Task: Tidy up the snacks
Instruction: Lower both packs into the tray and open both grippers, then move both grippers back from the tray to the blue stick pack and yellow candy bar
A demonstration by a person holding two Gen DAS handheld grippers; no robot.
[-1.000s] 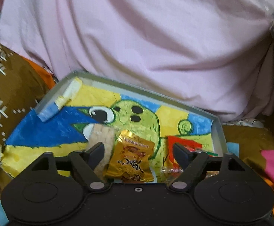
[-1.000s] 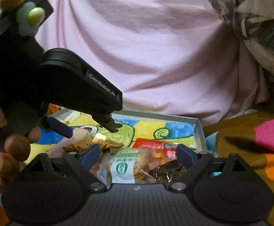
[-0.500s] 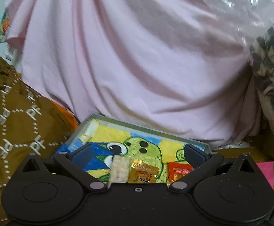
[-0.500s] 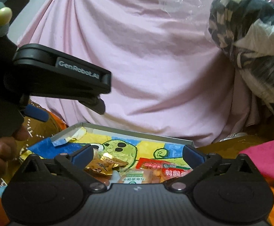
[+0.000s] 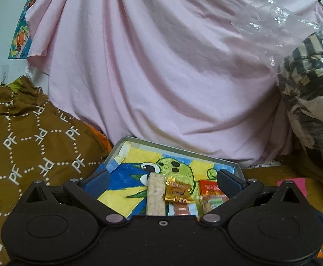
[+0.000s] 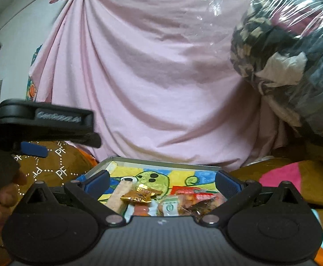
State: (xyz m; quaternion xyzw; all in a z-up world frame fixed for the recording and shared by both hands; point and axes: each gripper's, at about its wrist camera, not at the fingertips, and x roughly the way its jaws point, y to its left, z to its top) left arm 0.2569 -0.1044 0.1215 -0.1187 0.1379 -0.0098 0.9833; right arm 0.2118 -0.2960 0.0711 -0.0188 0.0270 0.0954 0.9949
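Shallow tray [image 5: 179, 149] with cartoon-painted floor lies on brown patterned bedding [image 5: 35, 146], pink sheet [image 5: 161, 66] draped behind, plastic-wrapped bundle [image 6: 294, 66] far right. Snacks clustered at tray's near edge: pale cracker bar [image 5: 154, 196], gold packet [image 5: 177, 191], red packet [image 5: 209, 186], green-labelled pack [image 6: 169, 207]. Left tool [image 5: 162, 178] spread wide, holding nothing, raised near tray. Right tool [image 6: 161, 178] likewise spread, holding nothing.

Left gripper [image 5: 162, 180]: raised and drawn back from the tray [image 5: 179, 151], jaws spread wider, empty. Right gripper [image 6: 161, 180]: likewise raised and back, jaws wider. Snacks [image 5: 178, 191]: smaller in both views.
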